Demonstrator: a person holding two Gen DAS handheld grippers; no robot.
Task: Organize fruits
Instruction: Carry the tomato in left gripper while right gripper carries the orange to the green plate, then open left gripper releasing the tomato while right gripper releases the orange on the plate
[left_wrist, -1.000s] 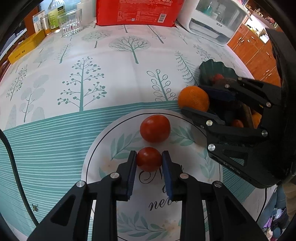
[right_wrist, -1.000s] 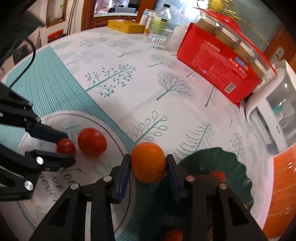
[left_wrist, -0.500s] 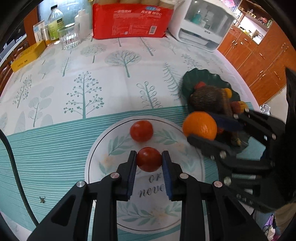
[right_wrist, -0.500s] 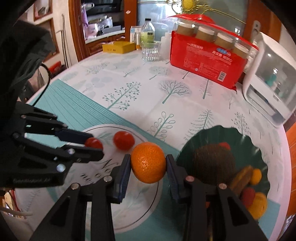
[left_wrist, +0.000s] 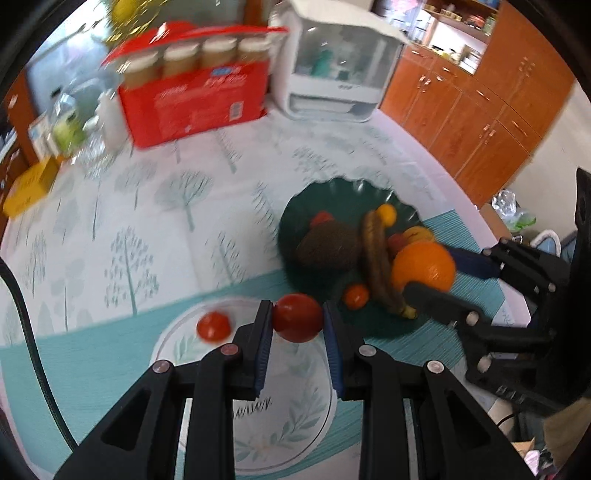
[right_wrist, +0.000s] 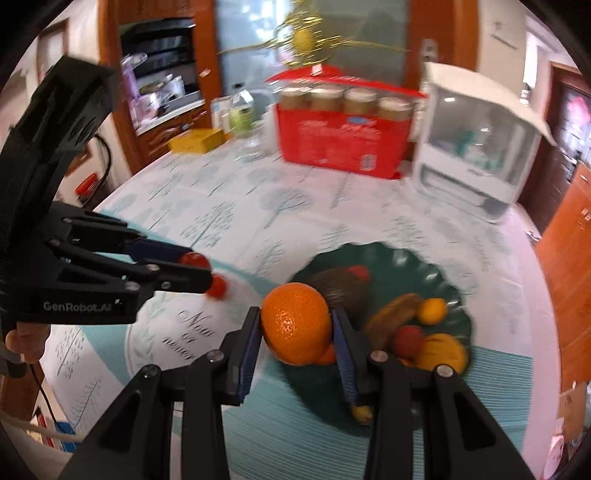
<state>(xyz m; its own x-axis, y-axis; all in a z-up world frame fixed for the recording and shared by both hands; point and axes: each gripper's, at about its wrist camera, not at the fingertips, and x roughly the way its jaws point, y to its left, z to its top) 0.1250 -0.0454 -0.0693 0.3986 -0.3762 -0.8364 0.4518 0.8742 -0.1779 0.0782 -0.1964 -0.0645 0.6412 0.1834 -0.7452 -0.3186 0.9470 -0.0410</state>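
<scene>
My left gripper (left_wrist: 297, 323) is shut on a red tomato (left_wrist: 297, 322) and holds it high above the near edge of a white round plate (left_wrist: 280, 413). A second tomato (left_wrist: 213, 325) lies on that plate. My right gripper (right_wrist: 296, 328) is shut on an orange (right_wrist: 296, 328), held above the dark green fruit dish (right_wrist: 448, 280). The dish (left_wrist: 332, 192) holds a brown coconut (left_wrist: 327, 247), a brown banana (left_wrist: 376, 266) and several small fruits. The right gripper and orange (left_wrist: 423, 266) also show in the left wrist view.
A red carton of jars (left_wrist: 195, 92), a white appliance (left_wrist: 332, 70), bottles and a glass (left_wrist: 74, 122) and a yellow box (left_wrist: 29, 184) stand at the table's far side. Wooden cabinets (left_wrist: 480, 103) lie beyond the right edge. A black cable (left_wrist: 22, 314) runs at left.
Both grippers have risen higher and swung right with their fruits. The left gripper's tomato has moved toward the green dish; the orange now hangs over the dish.
</scene>
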